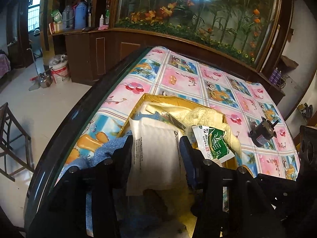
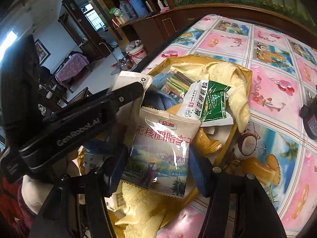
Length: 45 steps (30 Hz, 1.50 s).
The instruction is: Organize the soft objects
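A yellow cardboard box (image 1: pixel 168 99) on the flowered tablecloth holds a cream towel (image 1: pixel 208 117), a blue cloth (image 1: pixel 103 150) and a green-and-white sachet (image 1: pixel 214 142). My left gripper (image 1: pixel 156 144) is shut on a white packet (image 1: pixel 156 154) above the box. In the right wrist view the box (image 2: pixel 245 79) holds the same cream towel (image 2: pixel 223 73), the sachet (image 2: pixel 208 101) and a pack of coloured sticks (image 2: pixel 178 81). My right gripper (image 2: pixel 158 158) is shut on a Dole snack pouch (image 2: pixel 158 154) over the box. The left gripper's body (image 2: pixel 79 123) sits just to its left, holding the white packet (image 2: pixel 130 77).
A small black motor (image 1: pixel 261 130) stands on the tablecloth (image 1: pixel 178 79) right of the box. The table's dark edge (image 1: pixel 83 103) runs along the left, with a chair (image 1: pixel 11 138) and a bucket (image 1: pixel 59 71) on the floor beyond. A wooden cabinet with an aquarium (image 1: pixel 198 10) stands behind.
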Available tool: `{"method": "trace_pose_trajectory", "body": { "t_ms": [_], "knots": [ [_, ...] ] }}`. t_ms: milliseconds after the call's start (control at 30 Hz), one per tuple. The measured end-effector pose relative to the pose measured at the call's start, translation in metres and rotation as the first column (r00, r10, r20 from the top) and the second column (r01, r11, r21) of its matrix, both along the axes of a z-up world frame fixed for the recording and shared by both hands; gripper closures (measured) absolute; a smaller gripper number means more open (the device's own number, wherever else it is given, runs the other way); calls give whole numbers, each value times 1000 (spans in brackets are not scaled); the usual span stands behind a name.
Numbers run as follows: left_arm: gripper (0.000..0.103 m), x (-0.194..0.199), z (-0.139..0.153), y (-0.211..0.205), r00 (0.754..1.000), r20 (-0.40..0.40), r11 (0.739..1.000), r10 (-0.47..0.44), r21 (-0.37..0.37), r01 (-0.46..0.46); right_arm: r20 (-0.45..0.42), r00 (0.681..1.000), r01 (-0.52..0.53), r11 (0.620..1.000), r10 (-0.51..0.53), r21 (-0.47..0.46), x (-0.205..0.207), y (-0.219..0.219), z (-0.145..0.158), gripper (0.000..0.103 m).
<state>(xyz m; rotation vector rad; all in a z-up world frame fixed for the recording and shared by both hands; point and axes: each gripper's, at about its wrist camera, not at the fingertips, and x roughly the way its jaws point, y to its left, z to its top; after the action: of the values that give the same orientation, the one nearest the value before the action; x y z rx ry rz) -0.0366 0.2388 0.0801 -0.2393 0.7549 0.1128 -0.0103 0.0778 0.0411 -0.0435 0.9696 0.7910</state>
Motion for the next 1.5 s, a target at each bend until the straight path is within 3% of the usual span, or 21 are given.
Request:
{"method": "trace_pose_trajectory", "body": {
  "t_ms": [133, 233, 467, 767, 1500],
  "knots": [
    [45, -7, 8, -1, 999, 28, 998, 41, 37, -42, 45, 999, -17, 1000, 18, -19, -8, 6, 1, 33],
    [45, -14, 16, -5, 997, 56, 996, 52, 65, -55, 79, 996, -30, 999, 33, -37, -14, 10, 2, 31],
    [45, -30, 33, -17, 991, 106, 985, 82, 141, -97, 98, 995, -22, 999, 19, 23, -18, 0, 16, 30],
    [43, -53, 50, -25, 983, 148, 979, 105, 159, -128, 151, 988, -32, 998, 24, 48, -35, -8, 32, 29],
    [41, -112, 83, -64, 961, 249, 963, 121, 207, -175, 121, 990, 54, 988, -71, 143, -64, -54, 36, 29]
  ]
}}
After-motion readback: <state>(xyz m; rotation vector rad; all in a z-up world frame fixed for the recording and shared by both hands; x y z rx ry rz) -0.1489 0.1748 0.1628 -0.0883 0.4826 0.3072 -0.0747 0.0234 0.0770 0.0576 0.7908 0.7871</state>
